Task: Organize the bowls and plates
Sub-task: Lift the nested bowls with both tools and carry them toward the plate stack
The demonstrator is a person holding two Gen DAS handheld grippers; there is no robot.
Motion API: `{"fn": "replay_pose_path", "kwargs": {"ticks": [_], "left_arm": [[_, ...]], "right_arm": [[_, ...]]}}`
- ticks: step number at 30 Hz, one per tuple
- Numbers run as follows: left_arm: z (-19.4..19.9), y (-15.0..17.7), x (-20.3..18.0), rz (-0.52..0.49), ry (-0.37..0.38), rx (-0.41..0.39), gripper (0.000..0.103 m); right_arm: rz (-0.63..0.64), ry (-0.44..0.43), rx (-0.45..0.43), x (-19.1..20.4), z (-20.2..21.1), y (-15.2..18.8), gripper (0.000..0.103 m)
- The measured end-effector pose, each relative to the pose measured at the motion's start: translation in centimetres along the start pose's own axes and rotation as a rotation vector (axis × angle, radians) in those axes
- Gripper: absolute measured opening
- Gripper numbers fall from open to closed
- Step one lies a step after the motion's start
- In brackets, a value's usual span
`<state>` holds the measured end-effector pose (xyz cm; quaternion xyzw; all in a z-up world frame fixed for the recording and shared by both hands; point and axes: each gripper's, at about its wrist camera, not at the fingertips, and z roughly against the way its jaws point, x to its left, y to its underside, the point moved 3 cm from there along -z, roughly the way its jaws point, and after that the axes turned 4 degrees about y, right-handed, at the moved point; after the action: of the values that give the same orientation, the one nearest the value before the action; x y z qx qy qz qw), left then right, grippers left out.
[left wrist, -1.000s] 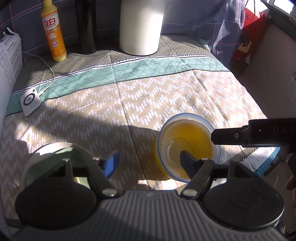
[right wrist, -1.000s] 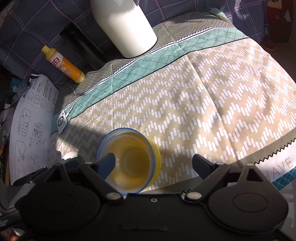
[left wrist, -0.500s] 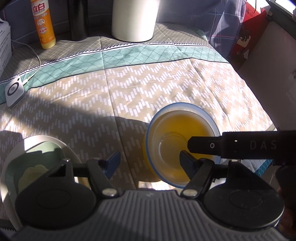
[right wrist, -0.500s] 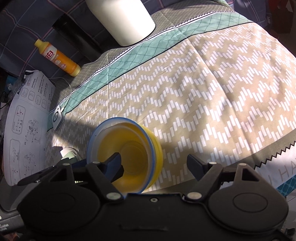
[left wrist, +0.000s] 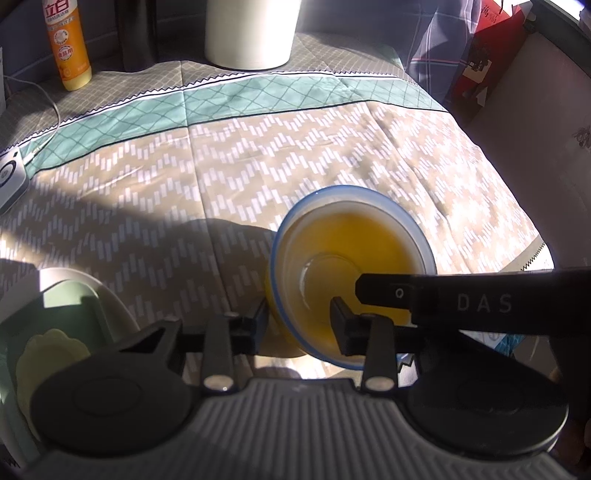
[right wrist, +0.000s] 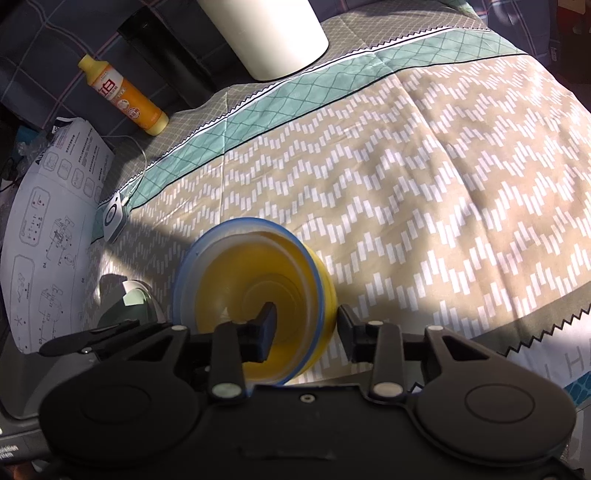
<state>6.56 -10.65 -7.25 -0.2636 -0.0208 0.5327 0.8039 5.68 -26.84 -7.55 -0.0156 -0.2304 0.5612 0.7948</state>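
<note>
A yellow bowl [left wrist: 351, 240] with a blue rim stands on the patterned tablecloth [left wrist: 258, 155]. My left gripper [left wrist: 299, 319] straddles its near-left wall, one finger outside and one inside. Its jaws are closing and the pads meet the wall. In the right wrist view the same bowl [right wrist: 251, 273] has my right gripper [right wrist: 306, 325] over its near-right wall, left finger inside and right finger against the outer side, jaws closing too. The right gripper's black body [left wrist: 480, 302] crosses the left wrist view. A white plate [left wrist: 59, 284] bearing a pale green dish lies at the lower left.
At the back stand an orange detergent bottle [left wrist: 68, 44] and a tall white container [left wrist: 251, 33]. A small white device [left wrist: 9, 177] on a cable lies at the left. A printed instruction sheet [right wrist: 48, 221] sits beside the table. The cloth drops off at the right edge.
Both grippers have sunk toward the bowl. Their jaws, wide before, have narrowed onto opposite sides of its rim. The bowl now looms larger in both views.
</note>
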Motion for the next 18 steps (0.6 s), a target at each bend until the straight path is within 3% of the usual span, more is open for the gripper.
{"fn": "replay_pose_path", "kwargs": {"ticks": [12, 18], "left_arm": [[-0.2, -0.1, 0.8, 0.036, 0.020, -0.006, 0.037], [0.1, 0.1, 0.3, 0.015, -0.013, 0.002, 0.025]], "right_arm": [[0.012, 0.020, 0.004, 0.1, -0.4, -0.6, 0.033], [0.032, 0.045, 0.013, 0.2, -0.3, -0.3, 0.033]]}}
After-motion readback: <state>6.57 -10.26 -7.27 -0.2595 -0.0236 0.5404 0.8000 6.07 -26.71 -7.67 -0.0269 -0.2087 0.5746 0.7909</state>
